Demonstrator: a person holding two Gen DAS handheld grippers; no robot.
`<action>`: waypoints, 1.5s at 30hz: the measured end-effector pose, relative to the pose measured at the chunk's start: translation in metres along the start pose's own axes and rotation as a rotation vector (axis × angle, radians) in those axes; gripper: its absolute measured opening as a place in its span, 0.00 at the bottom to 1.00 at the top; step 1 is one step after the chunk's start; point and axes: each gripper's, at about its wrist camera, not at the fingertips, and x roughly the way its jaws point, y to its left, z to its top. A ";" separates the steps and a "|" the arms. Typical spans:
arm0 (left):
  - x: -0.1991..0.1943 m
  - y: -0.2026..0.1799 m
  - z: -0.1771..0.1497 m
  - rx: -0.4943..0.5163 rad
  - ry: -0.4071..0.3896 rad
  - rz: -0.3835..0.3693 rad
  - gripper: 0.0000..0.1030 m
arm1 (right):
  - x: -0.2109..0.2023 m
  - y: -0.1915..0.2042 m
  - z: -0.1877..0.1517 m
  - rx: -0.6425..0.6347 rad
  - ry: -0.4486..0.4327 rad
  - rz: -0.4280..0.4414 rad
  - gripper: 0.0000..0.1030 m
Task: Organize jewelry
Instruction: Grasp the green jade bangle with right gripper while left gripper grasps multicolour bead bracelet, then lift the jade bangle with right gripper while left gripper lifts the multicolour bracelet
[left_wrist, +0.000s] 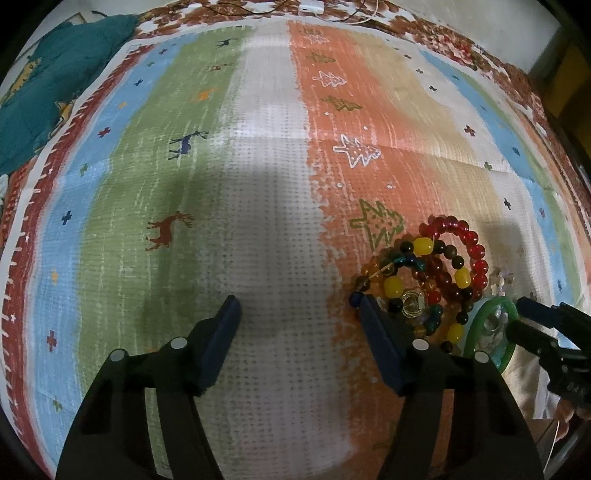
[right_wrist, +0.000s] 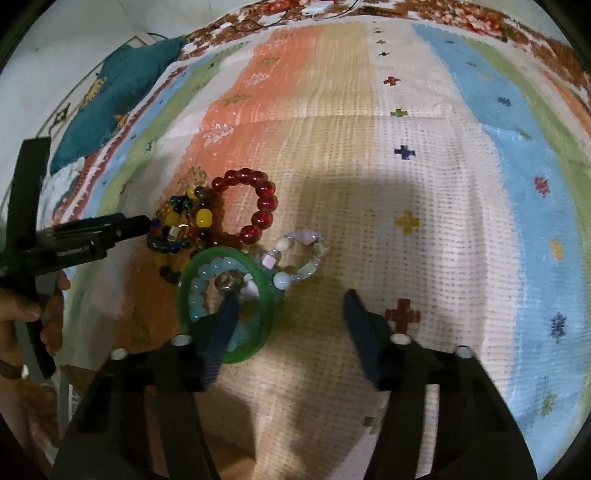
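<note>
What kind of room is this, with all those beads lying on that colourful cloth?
Probably a bedroom at home: the striped cloth with deer and trees looks spread over a bed, a teal quilt lies bunched at its far corner, and a white charger with cables sits by the wall. The bracelets lie piled on the cloth.

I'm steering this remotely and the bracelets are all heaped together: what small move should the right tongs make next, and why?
Probably shift the right tongs slightly left and close on the green bangle. They stand open, with the left finger already inside the ring and the other well outside on bare cloth. The bangle lies on top of the pale bead bracelet, so lifting it first should disturb the heap least.
</note>
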 end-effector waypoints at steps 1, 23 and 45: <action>0.000 -0.001 0.000 0.005 -0.001 0.003 0.64 | 0.001 0.001 0.000 -0.004 0.002 0.000 0.42; 0.004 -0.005 -0.002 0.051 -0.013 -0.011 0.02 | -0.003 0.003 -0.002 -0.016 0.009 0.038 0.08; 0.003 -0.003 0.008 -0.062 0.013 -0.171 0.29 | -0.001 0.004 -0.001 -0.028 0.017 0.038 0.08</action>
